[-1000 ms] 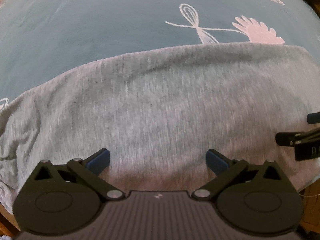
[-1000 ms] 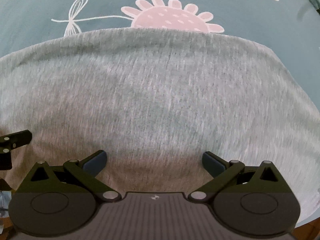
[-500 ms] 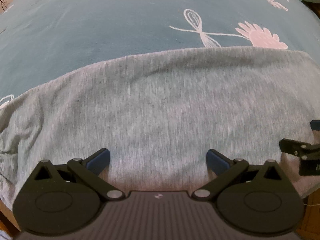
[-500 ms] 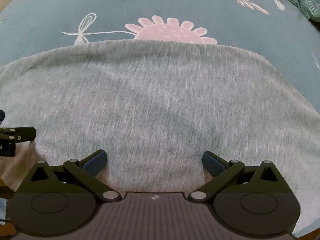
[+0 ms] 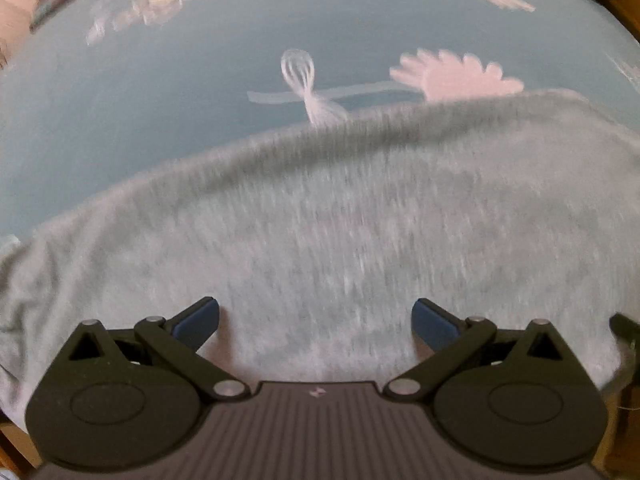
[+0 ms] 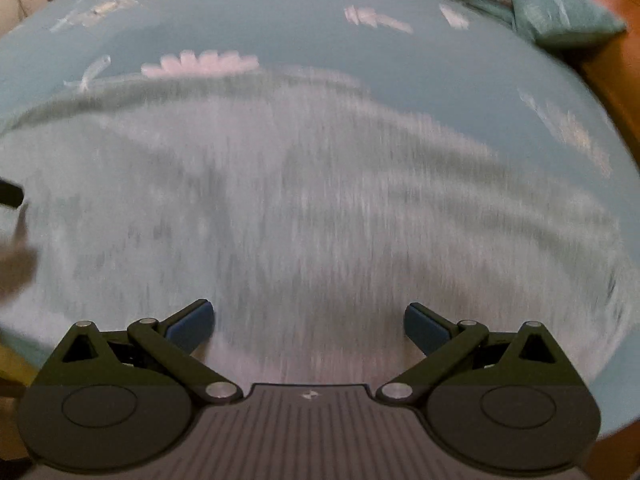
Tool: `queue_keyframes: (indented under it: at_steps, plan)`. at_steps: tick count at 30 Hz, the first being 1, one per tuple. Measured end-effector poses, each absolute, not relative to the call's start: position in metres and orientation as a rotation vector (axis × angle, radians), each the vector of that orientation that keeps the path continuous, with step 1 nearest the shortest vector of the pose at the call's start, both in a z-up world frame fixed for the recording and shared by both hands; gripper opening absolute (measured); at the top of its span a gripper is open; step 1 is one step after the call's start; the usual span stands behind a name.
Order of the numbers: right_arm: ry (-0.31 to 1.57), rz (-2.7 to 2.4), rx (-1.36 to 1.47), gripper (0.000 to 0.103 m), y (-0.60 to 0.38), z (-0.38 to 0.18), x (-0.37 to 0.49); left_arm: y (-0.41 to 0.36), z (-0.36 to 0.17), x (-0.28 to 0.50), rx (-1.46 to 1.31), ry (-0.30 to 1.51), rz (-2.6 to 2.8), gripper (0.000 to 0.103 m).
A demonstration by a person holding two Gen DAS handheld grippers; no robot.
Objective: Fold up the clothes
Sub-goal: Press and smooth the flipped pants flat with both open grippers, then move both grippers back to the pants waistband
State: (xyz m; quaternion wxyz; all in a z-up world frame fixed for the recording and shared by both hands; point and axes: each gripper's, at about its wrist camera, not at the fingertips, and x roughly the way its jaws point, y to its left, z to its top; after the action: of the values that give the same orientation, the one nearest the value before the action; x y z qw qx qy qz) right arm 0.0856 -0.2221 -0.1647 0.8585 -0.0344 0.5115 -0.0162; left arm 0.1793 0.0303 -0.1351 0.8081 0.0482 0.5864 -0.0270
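a grey heathered garment [image 5: 360, 232] lies spread flat across the lower and middle frame, its far edge curving below the blurred upper third.

The supporting surface is a bed covered by a blue-grey cotton bedsheet [image 5: 200, 92] printed with pale motifs. A pink half-daisy print [image 5: 464, 78] and a white outlined bow-shaped print [image 5: 304, 88] lie side by side on the sheet, joined by a thin white line. Further pale floral prints [image 6: 376, 18] appear toward the far end of the bed. A teal fabric pillow [image 6: 560, 12] rests at the far right corner, beside a reddish-brown wooden bed frame [image 6: 616, 68] that runs along the right edge. Both views are motion-blurred, so fine print detail cannot be resolved. Lighting is soft and even, with no hard shadows on the sheet.
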Motion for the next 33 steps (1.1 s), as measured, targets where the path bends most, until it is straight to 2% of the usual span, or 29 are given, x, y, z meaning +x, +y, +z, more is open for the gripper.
queue_keyframes:
  at_steps: [4,10,19,33]
  plan:
    - [1.092,-0.070,-0.038,0.103,-0.223,-0.175,0.093,0.041,-0.138,0.180,0.068,1.272,-0.065,0.102]
    - [1.034,-0.013,-0.037,0.103,-0.204,-0.124,0.092,0.064,-0.112,0.176,-0.002,1.182,-0.065,0.102]
    - [1.074,0.107,-0.091,0.103,-0.134,-0.133,0.118,0.094,-0.143,0.152,0.002,1.192,-0.029,0.102]
    - [1.028,0.277,-0.205,0.103,-0.046,-0.095,0.148,0.250,-0.070,0.102,-0.477,0.913,0.214,0.100]
